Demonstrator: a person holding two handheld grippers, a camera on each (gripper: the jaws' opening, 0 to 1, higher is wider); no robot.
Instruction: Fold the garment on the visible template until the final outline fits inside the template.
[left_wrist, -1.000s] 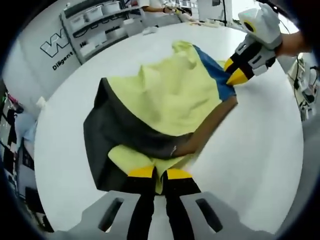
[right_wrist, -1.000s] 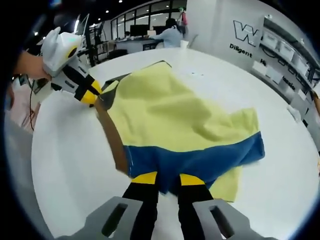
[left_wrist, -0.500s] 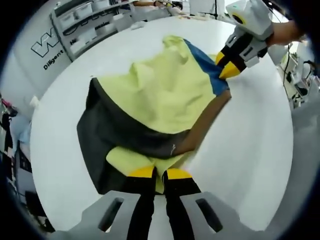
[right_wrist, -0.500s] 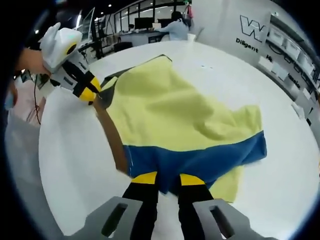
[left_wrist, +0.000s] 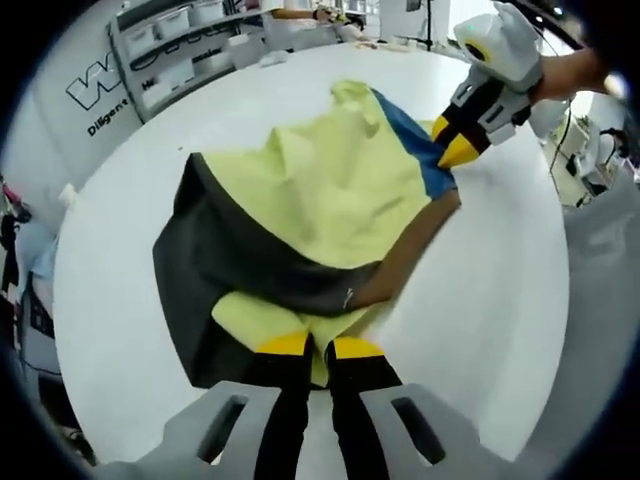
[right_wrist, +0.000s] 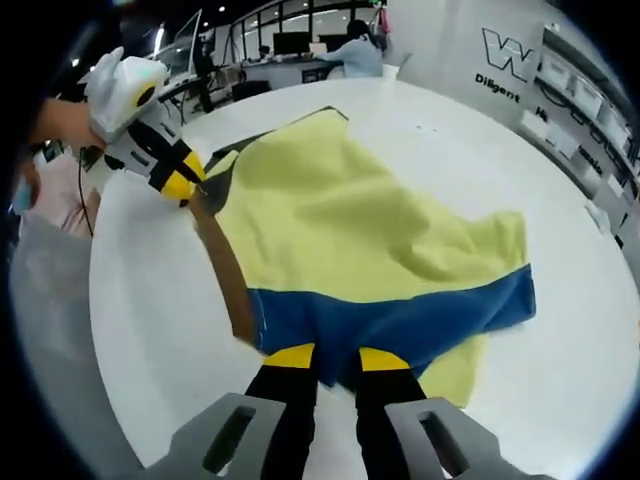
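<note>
The garment (right_wrist: 350, 240) lies spread over the dark template (left_wrist: 200, 290) on the white table (right_wrist: 150, 330). Both grippers, left (left_wrist: 318, 348) and right (right_wrist: 338, 358), are clamped on its edges. Uneven pulling by the 2 could bunch it or drag it off the template

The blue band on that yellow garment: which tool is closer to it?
Right. The right tool grips the garment at its blue band; the left tool holds the opposite yellow end, by the dark template.
</note>
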